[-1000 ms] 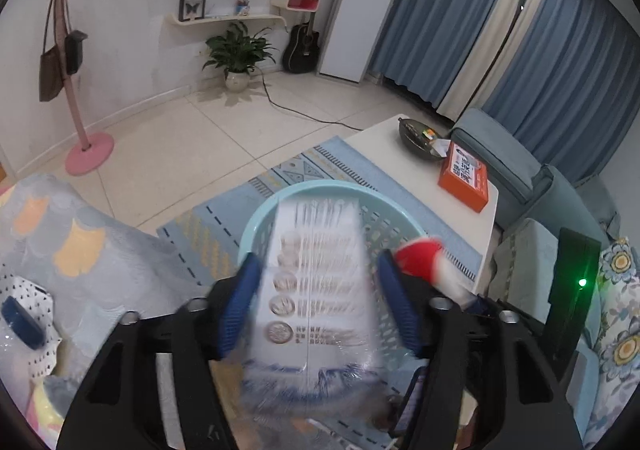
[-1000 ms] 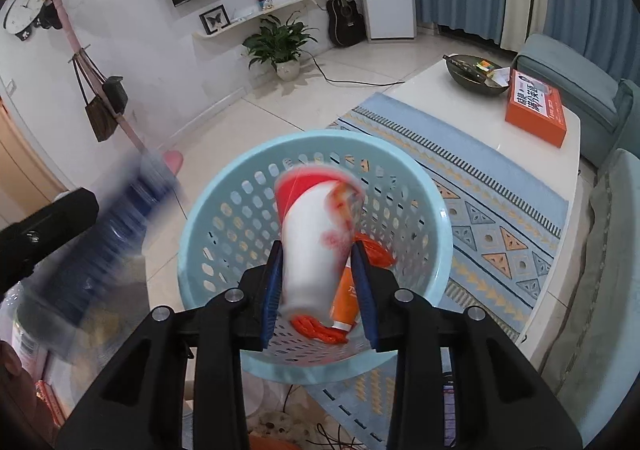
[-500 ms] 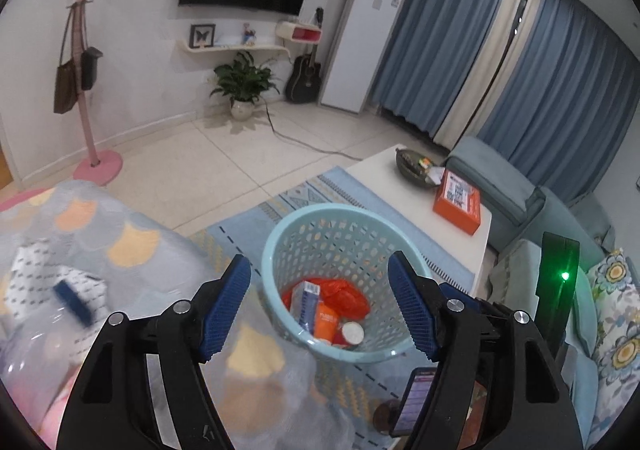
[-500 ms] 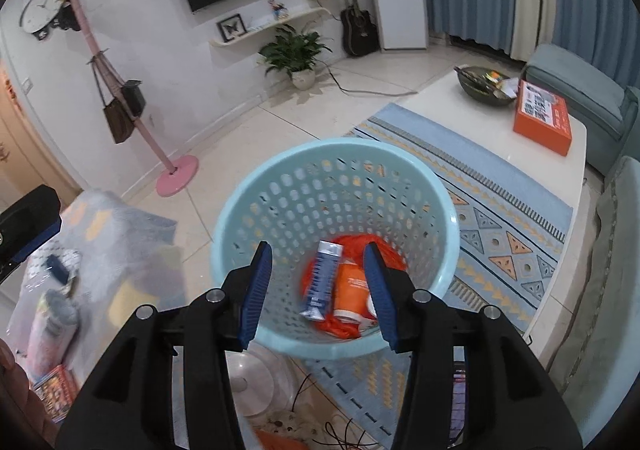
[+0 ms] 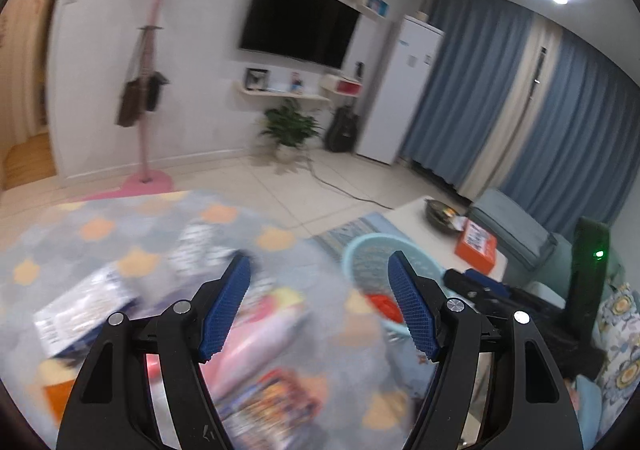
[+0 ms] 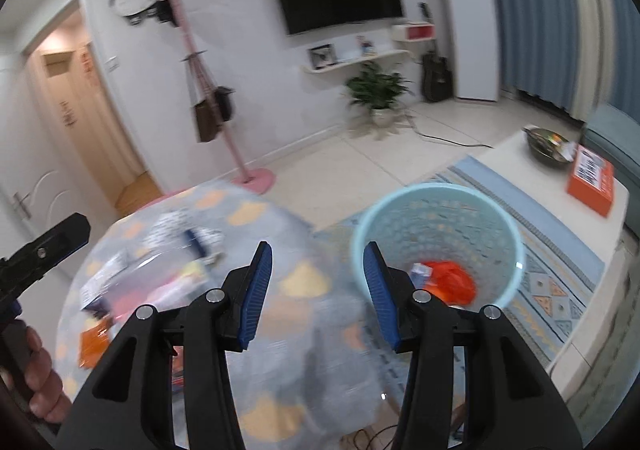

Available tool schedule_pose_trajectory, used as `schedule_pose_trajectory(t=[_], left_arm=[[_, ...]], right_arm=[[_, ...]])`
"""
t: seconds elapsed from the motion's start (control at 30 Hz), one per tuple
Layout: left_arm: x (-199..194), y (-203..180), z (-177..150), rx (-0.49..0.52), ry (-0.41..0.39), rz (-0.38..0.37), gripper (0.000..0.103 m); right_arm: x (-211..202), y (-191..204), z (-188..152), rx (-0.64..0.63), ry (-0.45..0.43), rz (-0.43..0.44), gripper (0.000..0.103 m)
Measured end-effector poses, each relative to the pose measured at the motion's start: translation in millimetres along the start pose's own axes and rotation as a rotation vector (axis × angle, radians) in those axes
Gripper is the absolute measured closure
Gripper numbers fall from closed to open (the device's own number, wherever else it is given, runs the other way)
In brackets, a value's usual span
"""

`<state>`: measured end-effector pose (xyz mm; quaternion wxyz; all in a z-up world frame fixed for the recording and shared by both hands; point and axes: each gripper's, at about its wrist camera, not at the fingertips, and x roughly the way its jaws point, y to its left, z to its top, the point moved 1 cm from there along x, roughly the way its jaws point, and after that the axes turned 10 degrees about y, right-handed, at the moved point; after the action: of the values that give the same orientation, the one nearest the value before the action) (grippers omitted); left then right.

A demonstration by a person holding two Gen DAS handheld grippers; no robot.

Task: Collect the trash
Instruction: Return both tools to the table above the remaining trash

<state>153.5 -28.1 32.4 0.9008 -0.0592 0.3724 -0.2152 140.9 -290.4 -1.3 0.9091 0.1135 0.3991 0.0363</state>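
A light blue perforated trash basket stands on the rug and holds orange trash and a small carton. It also shows in the left wrist view. My left gripper is open and empty above a round table with a grey patterned cloth. Blurred wrappers and packets lie on the cloth. My right gripper is open and empty, between the table and the basket. The left gripper's body shows at the left edge of the right wrist view.
A white coffee table with an orange box and a dark bowl stands to the right. A pink coat stand, a potted plant, a sofa and blue curtains are around.
Both grippers dropped their items into the basket, opened, then swung left and up, away from the basket toward the cloth-covered table. The views are motion-blurred.
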Motion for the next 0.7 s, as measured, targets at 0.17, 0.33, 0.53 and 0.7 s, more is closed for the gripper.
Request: schedule_pose_trajectory(t=[0.17, 0.33, 0.53, 0.7], left_arm=[[-33, 50, -24, -0.056, -0.001, 0.119, 0.033], [-49, 107, -54, -0.144, 0.048, 0.218, 0.033], [-45, 174, -77, -0.247, 0.114, 0.325, 0.033], [-32, 206, -85, -0.286, 0.157, 0.324, 0.035]], right_arm=[[3, 51, -19, -0.099, 0.034, 0.075, 0.048], [19, 95, -47, -0.176, 0.113, 0.149, 0.039], [30, 132, -75, -0.252, 0.174, 0.179, 0.031], [36, 159, -94, -0.316, 0.19, 0.15, 0.024]])
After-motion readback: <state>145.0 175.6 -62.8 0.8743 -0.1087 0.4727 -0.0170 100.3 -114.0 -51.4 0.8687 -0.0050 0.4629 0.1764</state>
